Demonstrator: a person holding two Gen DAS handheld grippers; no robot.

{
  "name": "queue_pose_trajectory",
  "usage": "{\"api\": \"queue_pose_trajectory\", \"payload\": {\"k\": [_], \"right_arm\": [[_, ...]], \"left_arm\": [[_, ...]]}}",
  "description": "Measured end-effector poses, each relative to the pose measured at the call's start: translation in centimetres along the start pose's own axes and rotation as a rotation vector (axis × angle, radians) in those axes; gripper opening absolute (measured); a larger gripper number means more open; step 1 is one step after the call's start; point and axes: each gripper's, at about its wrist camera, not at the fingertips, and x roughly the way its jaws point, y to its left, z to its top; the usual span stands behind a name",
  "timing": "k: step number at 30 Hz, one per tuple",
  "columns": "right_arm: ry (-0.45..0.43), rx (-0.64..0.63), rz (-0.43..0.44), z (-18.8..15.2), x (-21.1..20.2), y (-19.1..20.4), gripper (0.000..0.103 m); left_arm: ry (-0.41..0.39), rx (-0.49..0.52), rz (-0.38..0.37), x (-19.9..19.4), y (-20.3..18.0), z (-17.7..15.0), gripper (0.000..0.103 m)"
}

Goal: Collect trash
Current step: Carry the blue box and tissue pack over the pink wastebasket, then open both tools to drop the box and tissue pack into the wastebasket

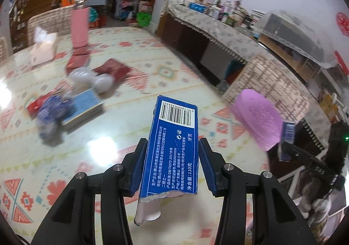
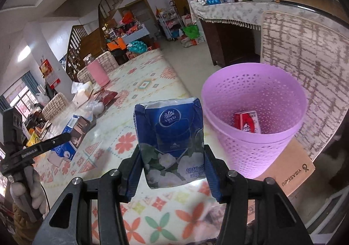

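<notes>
Left gripper (image 1: 173, 157): clenched on a blue carton (image 1: 172, 147), a torn-open cardboard sleeve with a barcode at its far end. Pads press both long sides about mid-length; the ragged near end hangs toward the camera. Judged light and fairly stiff along its length, but hollow, so a harder squeeze would probably crush the walls. Present hold looks adequate.

Right gripper (image 2: 173, 164): grasping a blue tissue pack (image 2: 171, 136), soft plastic wrap, upright between the pads, held by its lower half. Judged very light, compressible and somewhat slick; a low grip on the bulk is better than pinching the loose top fold.

Purple basket (image 2: 255, 123): stands at the right edge of the table (image 2: 130, 83), just right of the tissue pack in the right wrist view. Perforated walls, wide open mouth, a red box (image 2: 247, 123) already at the bottom. It sits partly on a piece of brown cardboard (image 2: 292, 170), so it may shift or tip if nudged at the rim.

Room for moving: tabletop between both grippers and the basket looks free. Remaining clutter lies far left: a blue box (image 2: 70, 136), red packets, crumpled clear plastic, a pink cup (image 2: 98, 71). Left view is motion-blurred, so those items are only roughly identified. A chair back stands close behind the basket, off the table's right edge.
</notes>
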Motion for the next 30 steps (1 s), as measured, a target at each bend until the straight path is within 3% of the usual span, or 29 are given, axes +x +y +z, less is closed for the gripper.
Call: {"api": "queue_pose_trajectory", "payload": {"k": [14,20,30], "right_arm": [[-0.043,0.099,-0.076,2.2,-1.1,-7.7,0.057],[-0.055,0.12,-0.08,3.6,-1.0,-9.9,0.057],[-0.062,0.124,-0.097,5.7,0.6,-12.0,0.057]], "left_arm": [[0.075,0.166,-0.176,6.6,-12.9,5.2,0.046],[0.11,0.218,-0.214,10.5,-17.8,6.9,0.046],[0.169,0.232,-0.251,15.8,-21.8,8.5,0.046]]}}
